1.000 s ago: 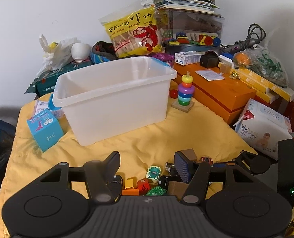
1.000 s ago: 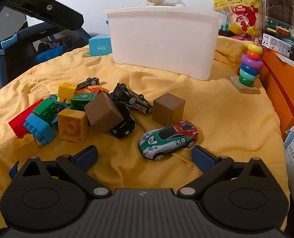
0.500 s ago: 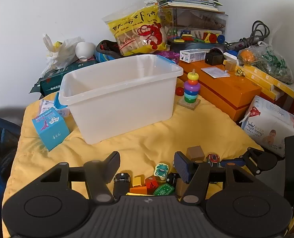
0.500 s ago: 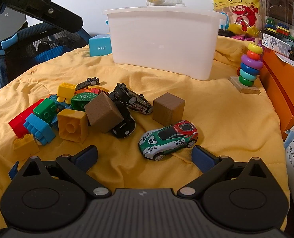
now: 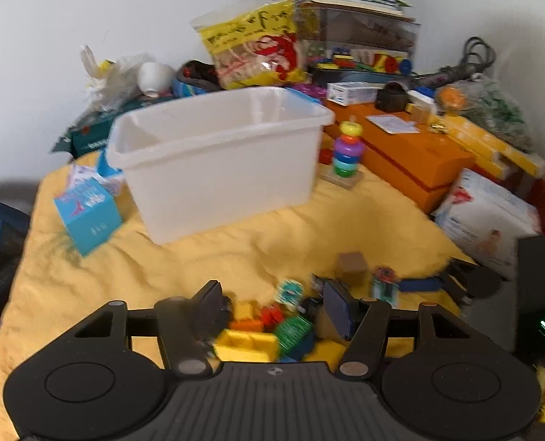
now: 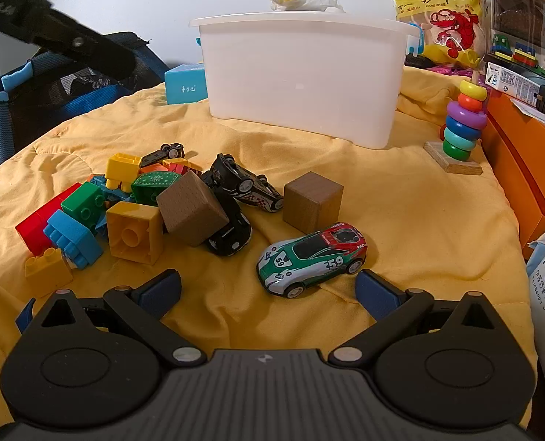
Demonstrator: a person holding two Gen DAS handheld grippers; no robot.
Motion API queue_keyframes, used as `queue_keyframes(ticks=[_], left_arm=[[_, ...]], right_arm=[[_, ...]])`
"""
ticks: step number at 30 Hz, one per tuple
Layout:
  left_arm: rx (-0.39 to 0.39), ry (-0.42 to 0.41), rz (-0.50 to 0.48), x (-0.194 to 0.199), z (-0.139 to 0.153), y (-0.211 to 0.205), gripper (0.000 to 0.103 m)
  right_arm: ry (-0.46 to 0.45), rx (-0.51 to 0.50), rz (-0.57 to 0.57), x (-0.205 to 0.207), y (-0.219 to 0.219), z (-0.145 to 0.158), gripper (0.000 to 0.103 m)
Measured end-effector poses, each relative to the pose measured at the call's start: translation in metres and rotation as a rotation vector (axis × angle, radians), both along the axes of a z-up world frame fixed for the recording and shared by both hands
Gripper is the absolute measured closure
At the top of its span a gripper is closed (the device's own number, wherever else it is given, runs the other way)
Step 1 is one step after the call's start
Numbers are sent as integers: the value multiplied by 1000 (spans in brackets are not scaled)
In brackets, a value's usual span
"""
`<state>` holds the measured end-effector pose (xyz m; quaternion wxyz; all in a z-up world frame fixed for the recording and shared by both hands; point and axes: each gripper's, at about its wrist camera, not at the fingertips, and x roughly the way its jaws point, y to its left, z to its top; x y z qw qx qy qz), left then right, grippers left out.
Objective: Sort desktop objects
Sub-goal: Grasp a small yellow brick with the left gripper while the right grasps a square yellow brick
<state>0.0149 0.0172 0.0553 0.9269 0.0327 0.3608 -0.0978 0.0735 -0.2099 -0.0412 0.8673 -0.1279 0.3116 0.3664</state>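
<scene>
A pile of toys lies on the yellow quilt (image 6: 401, 220): plastic bricks (image 6: 89, 217), two wooden cubes (image 6: 313, 200), black toy cars (image 6: 246, 183) and a green, white and red race car (image 6: 311, 257). Behind them stands a white plastic bin (image 6: 302, 84) (image 5: 217, 169). My right gripper (image 6: 267, 288) is open and low on the quilt, with the race car just ahead between its fingers, untouched. My left gripper (image 5: 272, 307) hovers over the brick pile (image 5: 257, 334). Its jaws are opening and grip nothing.
A ring-stacker toy (image 6: 463, 125) stands right of the bin, orange boxes (image 5: 412, 154) and a white wipes pack (image 5: 489, 220) beyond it. A blue carton (image 5: 89, 213) sits left of the bin. Bags, books and boxes crowd the back wall. A dark mesh chair (image 6: 33, 103) is at left.
In the left wrist view the fingers stand a little wider, more of the toy pile shows between them, and the picture is blurred. The right wrist view is unchanged.
</scene>
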Motion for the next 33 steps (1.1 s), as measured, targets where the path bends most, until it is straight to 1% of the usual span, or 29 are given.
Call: queue_keyframes(ticks=[1, 3, 9, 12, 14, 17, 18, 19, 21, 22, 23, 24, 25, 26, 27, 28, 29, 30, 31, 33], left_arm=[[-10, 6, -10, -5, -2, 0, 31], [-17, 27, -31, -16, -9, -1, 29], [54, 108, -64, -42, -31, -5, 29], [30, 136, -89, -53, -34, -6, 29], [36, 145, -128, -59, -37, -13, 29], [61, 153, -139, -62, -42, -18, 32], [53, 164, -129, -61, -44, -17, 34], [39, 182, -120, -60, -47, -15, 39], [1, 228, -103, -56, -55, -12, 43], [-18, 252, -93, -53, -60, -10, 46], [-34, 267, -87, -51, -64, -9, 48], [-51, 277, -83, -49, -68, -8, 54], [-66, 283, -79, -47, -72, -8, 60], [-77, 289, -68, -44, -76, -7, 64], [-88, 293, -53, -42, -80, -6, 78], [-97, 302, -35, -39, -83, -5, 86], [-105, 315, -19, -37, -86, -4, 85], [-109, 312, -15, -37, -86, -4, 86], [-99, 307, -19, -39, -84, -5, 86], [-71, 292, -31, -44, -82, -7, 86]], right_arm=[[2, 2, 0, 0, -1, 0, 0], [7, 5, -1, 1, 0, 0, 0], [9, 5, 0, 3, 2, 0, 0], [13, -28, 15, 4, 3, 5, 0], [4, -54, -1, 2, 1, 14, 0], [-47, -25, -10, -6, -10, 34, 1], [-52, -18, -7, -8, -14, 41, 3], [-58, -11, -8, -8, -17, 47, 4], [-65, -2, -17, -9, -23, 58, 10], [-41, 0, -23, -8, -25, 63, 14], [3, 2, -16, -4, -26, 67, 22], [48, 9, -3, 0, -25, 69, 31], [95, 24, 14, 3, -25, 71, 35], [127, 38, 31, 3, -24, 73, 38], [138, 46, 56, 2, -21, 73, 38], [146, 47, 94, -1, -14, 74, 39], [149, 42, 123, -4, -8, 74, 40], [147, 33, 154, -8, 0, 73, 46], [137, 15, 192, -12, 10, 72, 49], [96, -45, 259, -18, 33, 68, 62]])
